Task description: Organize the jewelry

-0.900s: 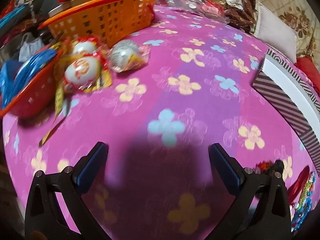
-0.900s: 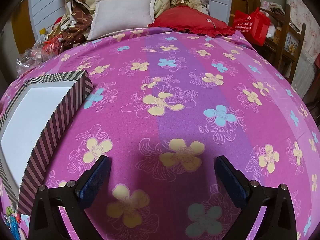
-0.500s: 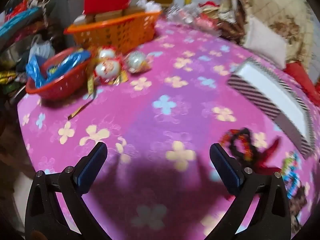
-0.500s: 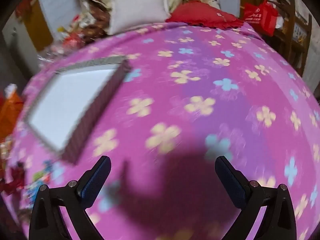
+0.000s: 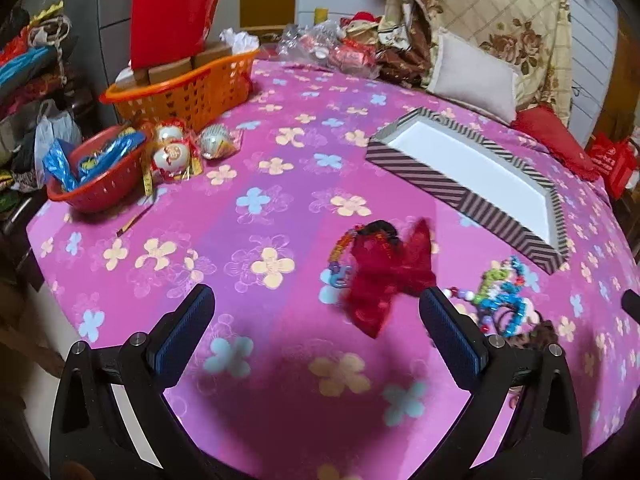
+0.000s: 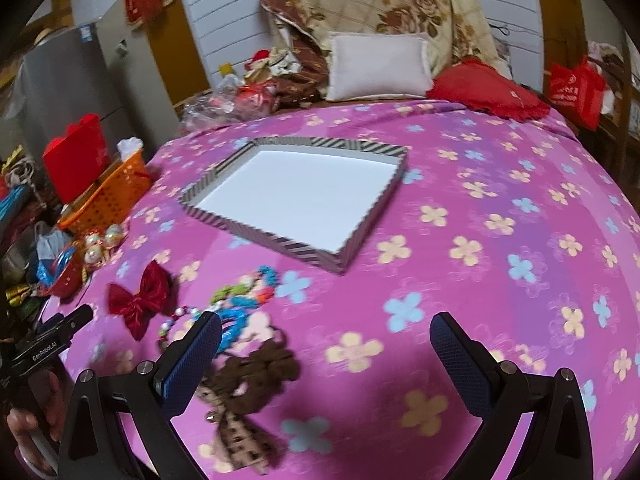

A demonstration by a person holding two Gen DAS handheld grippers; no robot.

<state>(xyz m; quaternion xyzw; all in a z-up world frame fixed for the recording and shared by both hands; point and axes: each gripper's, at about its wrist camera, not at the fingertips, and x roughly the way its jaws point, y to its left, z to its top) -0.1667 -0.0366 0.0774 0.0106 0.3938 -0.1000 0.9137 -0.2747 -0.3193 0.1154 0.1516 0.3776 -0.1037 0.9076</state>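
A shallow striped tray (image 5: 416, 182) (image 6: 240, 226) with a white inside lies on the pink flowered cloth. In front of it lie a red bow (image 5: 384, 280) (image 6: 140, 298), a beaded string (image 5: 340, 246) beside the bow, a bunch of blue and green beads (image 5: 500, 292) (image 6: 244, 300) and a brown dotted bow (image 6: 248, 380). My left gripper (image 5: 316, 328) hangs open above the cloth, the red bow just beyond its right finger. My right gripper (image 6: 326, 354) is open too, with the brown bow by its left finger. Nothing is held.
An orange basket (image 5: 184, 92) with a red box (image 5: 168, 16), a small red basket (image 5: 96, 184) and wrapped round ornaments (image 5: 172, 156) stand at the far left. Pillows (image 6: 376, 66) and bedding pile up behind. The left tool and a hand (image 6: 32, 412) show at the lower left of the right wrist view.
Both grippers have pulled back and up from the cloth, so the view widened. The jewelry pile and the whole tray have come into sight. The jaws stayed wide.
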